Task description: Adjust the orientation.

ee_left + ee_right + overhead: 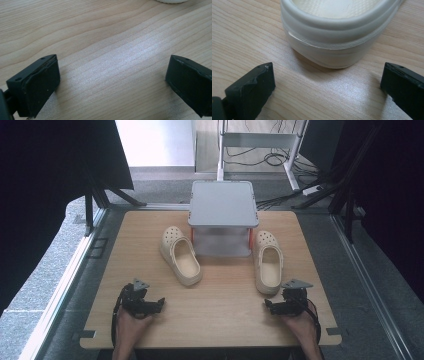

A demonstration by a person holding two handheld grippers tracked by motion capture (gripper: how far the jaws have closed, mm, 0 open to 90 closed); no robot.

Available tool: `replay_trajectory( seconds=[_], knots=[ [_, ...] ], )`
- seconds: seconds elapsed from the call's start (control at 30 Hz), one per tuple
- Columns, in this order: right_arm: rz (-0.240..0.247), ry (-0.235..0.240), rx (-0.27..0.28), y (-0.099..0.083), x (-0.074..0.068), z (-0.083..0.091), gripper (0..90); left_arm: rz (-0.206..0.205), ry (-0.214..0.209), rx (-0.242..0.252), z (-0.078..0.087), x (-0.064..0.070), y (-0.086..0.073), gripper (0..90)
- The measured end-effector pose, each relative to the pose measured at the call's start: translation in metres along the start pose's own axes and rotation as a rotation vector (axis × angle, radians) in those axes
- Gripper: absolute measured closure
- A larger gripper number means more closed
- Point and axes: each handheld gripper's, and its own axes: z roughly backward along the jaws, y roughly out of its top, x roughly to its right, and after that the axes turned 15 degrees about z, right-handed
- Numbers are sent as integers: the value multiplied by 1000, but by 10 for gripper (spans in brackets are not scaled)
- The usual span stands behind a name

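While both grippers rest low on the table, two cream clogs lie above them in the high view.

Right clog: right of centre in the high view, toe toward the top, heel toward the bottom, just above the right gripper; its toe end lies beside the stand's right side. In the right gripper view its heel sits at the upper middle, ahead of the jaws and apart from them.

Left clog: left of centre in the high view, turned aslant, toe toward the upper left, heel toward the lower right; well apart from the left gripper.

Right gripper: lower right of the high view, held in a hand; jaws spread wide, nothing between them but bare wood.

Left gripper: lower left of the high view, held in a hand; jaws spread wide over bare wood.

Stand: grey, flat-topped, upper centre of the high view, between the two clogs' toes.

Table: light wood, carrying everything.
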Motion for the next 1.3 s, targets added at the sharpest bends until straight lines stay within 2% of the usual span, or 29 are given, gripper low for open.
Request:
replay_trajectory(
  seconds=[0.37, 0.6, 0.7, 0.83, 0.9, 1.13, 1.3],
  knots=[
    [17, 20, 23, -2, 1, 3, 50, 8, 7, 5, 1, 1, -1, 1],
    [12, 20, 10, -1, 2, 4, 77, 2, 0, 2, 0, 1, 0, 1],
    [-7, 48, 12, 0, 4, 8, 126, -1, -5, 3, 0, 0, 0, 0],
    [-46, 83, -1, 0, 6, 12, 126, -4, -7, 3, -1, 0, 0, 0],
    [-47, 92, -2, 1, 7, 16, 126, -6, -9, 2, -1, 0, 0, 0],
    [-33, 77, 25, 9, 5, 36, 127, -6, -9, 2, -1, 0, 1, 0],
    [-35, 103, 48, 17, 6, 50, 128, -6, -9, 2, -1, 0, 1, 0]
  ],
)
